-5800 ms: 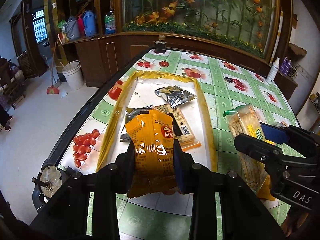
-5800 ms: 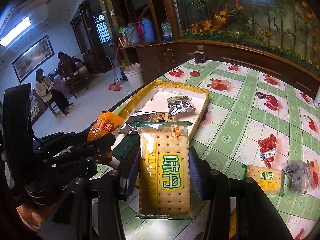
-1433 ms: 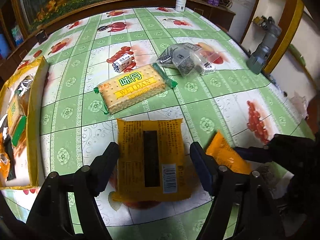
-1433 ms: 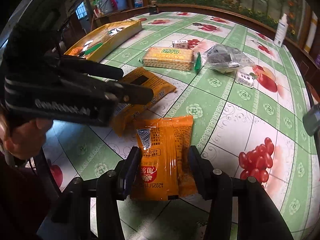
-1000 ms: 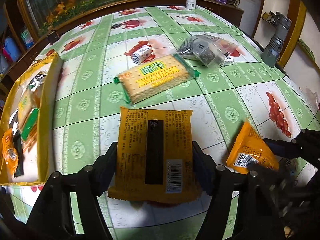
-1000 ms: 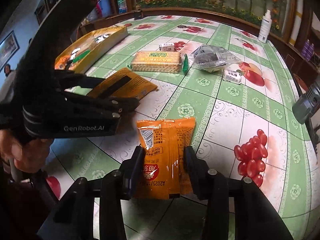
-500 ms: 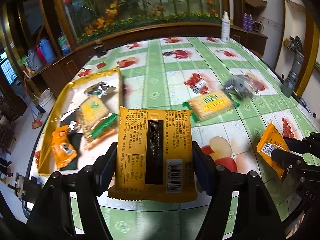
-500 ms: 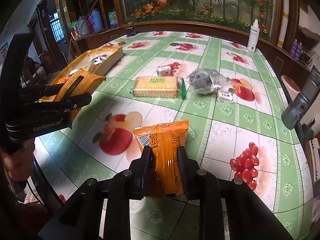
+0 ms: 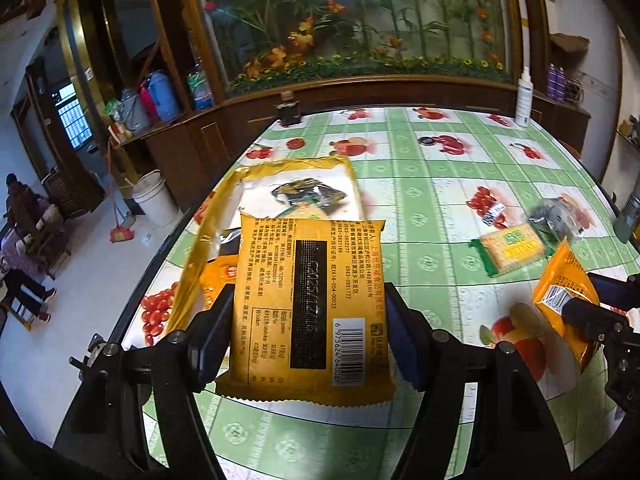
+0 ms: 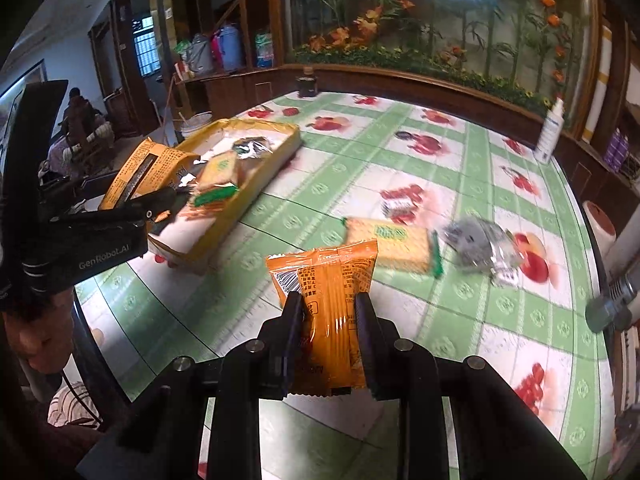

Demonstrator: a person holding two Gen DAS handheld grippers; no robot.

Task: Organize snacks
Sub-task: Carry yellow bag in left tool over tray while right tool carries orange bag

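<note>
Green-checked fruit-print tablecloth (image 9: 420,200): yellow cardboard tray (image 9: 200,240), snacks inside. Left gripper (image 9: 308,320) clamps wide yellow flat packet (image 9: 308,300); right gripper (image 10: 328,320) pinches narrow orange foil packet (image 10: 324,280).

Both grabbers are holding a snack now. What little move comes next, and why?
Probably carry the yellow packet in the left gripper forward over the yellow tray and let go. Other snacks already lie there, and the orange packet in the right gripper can follow.

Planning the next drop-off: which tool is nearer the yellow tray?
Left. The left tool hovers at the yellow tray's near end; the right tool sits farther off.
</note>
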